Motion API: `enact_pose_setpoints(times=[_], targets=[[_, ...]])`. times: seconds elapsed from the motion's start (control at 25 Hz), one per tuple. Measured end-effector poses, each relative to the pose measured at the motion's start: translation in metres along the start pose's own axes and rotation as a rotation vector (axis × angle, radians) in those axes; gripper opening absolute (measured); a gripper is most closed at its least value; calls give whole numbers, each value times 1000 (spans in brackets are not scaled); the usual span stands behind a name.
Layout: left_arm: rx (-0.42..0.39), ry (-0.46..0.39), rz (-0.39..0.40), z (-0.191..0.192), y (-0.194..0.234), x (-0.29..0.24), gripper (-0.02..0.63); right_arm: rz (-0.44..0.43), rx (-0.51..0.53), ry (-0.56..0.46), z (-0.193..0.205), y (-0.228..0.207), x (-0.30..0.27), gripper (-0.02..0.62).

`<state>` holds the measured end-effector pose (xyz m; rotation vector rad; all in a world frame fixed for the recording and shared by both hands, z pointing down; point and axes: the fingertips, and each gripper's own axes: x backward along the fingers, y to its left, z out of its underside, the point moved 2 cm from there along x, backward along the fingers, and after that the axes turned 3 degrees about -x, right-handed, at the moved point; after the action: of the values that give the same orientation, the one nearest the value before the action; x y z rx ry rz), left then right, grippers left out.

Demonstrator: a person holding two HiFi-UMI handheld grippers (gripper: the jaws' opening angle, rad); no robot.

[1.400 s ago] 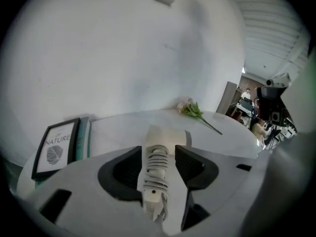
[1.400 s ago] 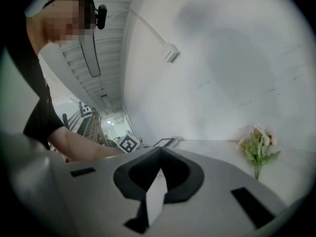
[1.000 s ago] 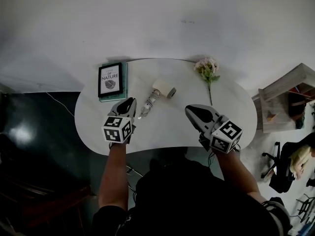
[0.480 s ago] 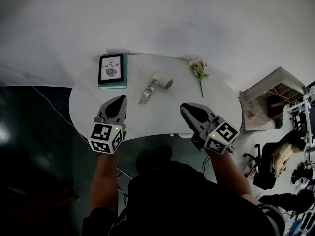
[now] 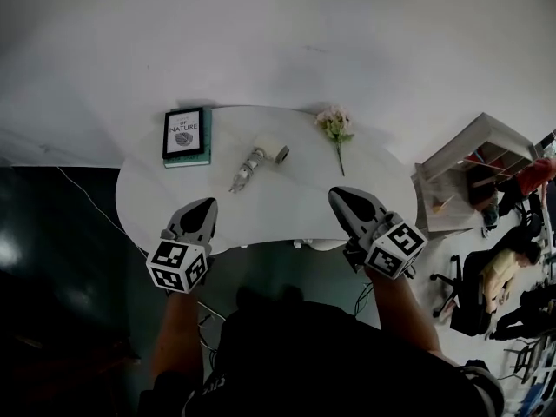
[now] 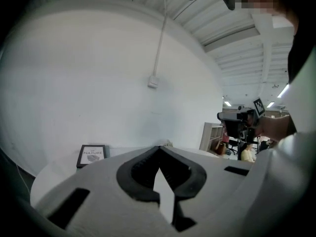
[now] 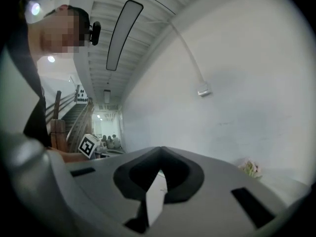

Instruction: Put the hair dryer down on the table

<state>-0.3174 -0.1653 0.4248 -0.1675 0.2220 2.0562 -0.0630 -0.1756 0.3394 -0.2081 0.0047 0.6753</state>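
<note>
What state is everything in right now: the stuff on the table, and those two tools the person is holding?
hair dryer: lying on its side on the table, nothing touching it.
book: closed, lying flat, cover up.
flower: lying flat on the table.
left tool: shut, holding nothing.
right tool: shut, holding nothing.

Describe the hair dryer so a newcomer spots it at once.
Start at the white rounded table. Toward its far side, the hair dryer lies between the book on the left and the pink flower on the right. It alone is a pale cylinder with a slim handle.
</note>
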Motion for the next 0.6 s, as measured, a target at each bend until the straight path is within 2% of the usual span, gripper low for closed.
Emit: enact_pose_setpoints(times=[0.24, 0.36, 0.48, 0.6], targets=[[12, -58, -61, -21, -18, -2, 8, 7, 23, -51, -14, -31, 31, 5], [-1, -90, -73, -42, -24, -7, 8, 9, 78, -68, -21, -43, 39, 5], [-49, -109, -55, -67, -28, -17, 8, 14, 125, -109, -38, -50, 43, 5], [-112, -124, -34, -91, -31, -25, 8, 3, 111, -151, -53, -52, 39, 5]])
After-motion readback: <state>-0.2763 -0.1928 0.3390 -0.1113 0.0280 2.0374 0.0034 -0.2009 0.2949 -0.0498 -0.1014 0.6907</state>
